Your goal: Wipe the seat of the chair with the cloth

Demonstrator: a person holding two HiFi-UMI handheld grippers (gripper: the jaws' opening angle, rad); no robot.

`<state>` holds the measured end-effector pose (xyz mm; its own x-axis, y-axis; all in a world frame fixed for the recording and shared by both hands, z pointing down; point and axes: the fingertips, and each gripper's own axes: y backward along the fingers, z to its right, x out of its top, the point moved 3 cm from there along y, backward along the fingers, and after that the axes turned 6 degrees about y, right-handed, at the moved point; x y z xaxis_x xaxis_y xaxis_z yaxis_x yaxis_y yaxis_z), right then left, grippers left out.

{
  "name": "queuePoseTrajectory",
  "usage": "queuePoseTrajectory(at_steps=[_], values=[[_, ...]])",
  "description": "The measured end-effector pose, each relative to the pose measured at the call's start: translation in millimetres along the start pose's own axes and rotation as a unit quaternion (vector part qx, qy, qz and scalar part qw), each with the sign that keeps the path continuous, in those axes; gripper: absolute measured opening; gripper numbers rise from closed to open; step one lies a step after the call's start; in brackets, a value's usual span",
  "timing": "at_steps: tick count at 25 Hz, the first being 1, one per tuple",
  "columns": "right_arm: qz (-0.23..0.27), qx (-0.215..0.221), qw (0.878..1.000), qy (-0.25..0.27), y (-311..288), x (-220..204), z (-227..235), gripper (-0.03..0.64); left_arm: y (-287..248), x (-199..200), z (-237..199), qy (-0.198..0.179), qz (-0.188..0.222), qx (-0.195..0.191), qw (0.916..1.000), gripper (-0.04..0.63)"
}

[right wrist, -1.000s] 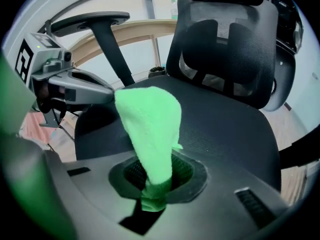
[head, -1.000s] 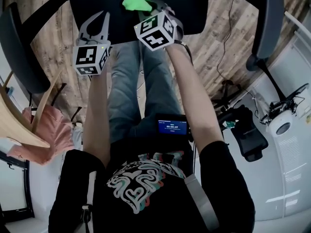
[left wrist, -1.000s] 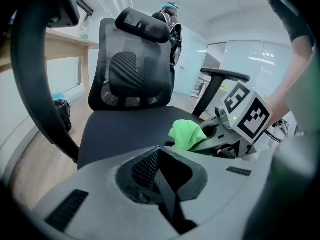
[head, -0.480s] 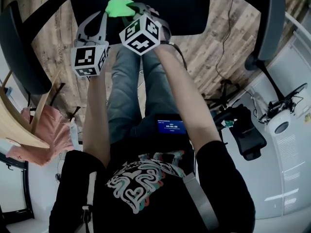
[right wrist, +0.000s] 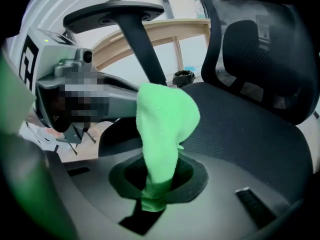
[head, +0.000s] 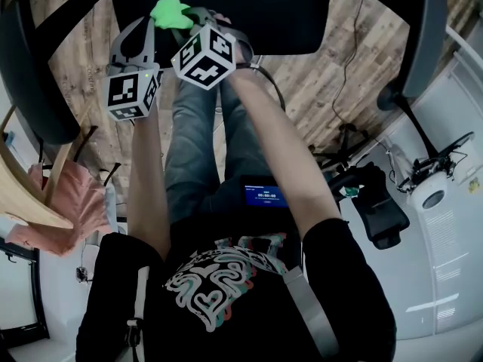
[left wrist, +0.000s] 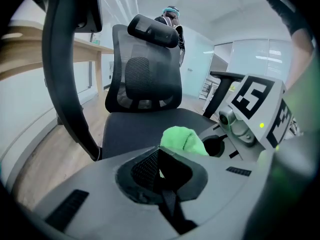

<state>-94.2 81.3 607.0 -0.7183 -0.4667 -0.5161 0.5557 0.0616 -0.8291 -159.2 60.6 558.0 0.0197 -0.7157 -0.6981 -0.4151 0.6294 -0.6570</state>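
Right gripper [right wrist: 159,186]: jaws clamped on the lower end of a bright green cloth [right wrist: 162,129], which stands up out of them in a bunched fold. The cloth sits over the black chair seat [head: 249,13], towards the seat's front edge and its left corner as the person faces it. Whether the fold presses on the seat fabric cannot be confirmed. Left gripper [left wrist: 160,176]: jaws together with nothing held, positioned at the seat's front-left corner, just beside the cloth and the right gripper. The backrest [left wrist: 145,79] rises at the far side of the seat. Two dark armrests flank the seat, one on its left [head: 30,66] and one on its right [head: 423,36]. A wooden plank floor [head: 332,74] shows around the seat.
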Motion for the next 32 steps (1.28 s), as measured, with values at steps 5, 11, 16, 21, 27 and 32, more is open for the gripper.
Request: queuePoseTrajectory(at_steps=[5,11,16,21,27,32], values=[[0.004,0.002,1.000,0.008,-6,5,-11,0.058,-1,2,-5,-0.002,0.000,0.002,1.0000,0.000],[-0.005,0.003,1.000,0.024,-5,4,-8,0.060,-2,2,-3,-0.005,-0.004,0.000,1.0000,0.000],[-0.016,-0.010,0.999,0.039,-3,3,-3,0.060,-3,5,-3,-0.012,-0.008,-0.004,0.9999,0.000],[-0.021,-0.034,0.999,0.037,1,-5,9,0.060,-9,7,5,-0.017,-0.008,-0.010,0.9998,0.000],[-0.031,-0.052,0.998,0.022,10,-20,31,0.060,-17,6,18,-0.023,-0.014,-0.020,0.9994,0.000],[-0.036,-0.068,0.997,0.006,22,-37,52,0.060,-29,10,31,-0.026,-0.018,-0.029,0.9991,0.000]])
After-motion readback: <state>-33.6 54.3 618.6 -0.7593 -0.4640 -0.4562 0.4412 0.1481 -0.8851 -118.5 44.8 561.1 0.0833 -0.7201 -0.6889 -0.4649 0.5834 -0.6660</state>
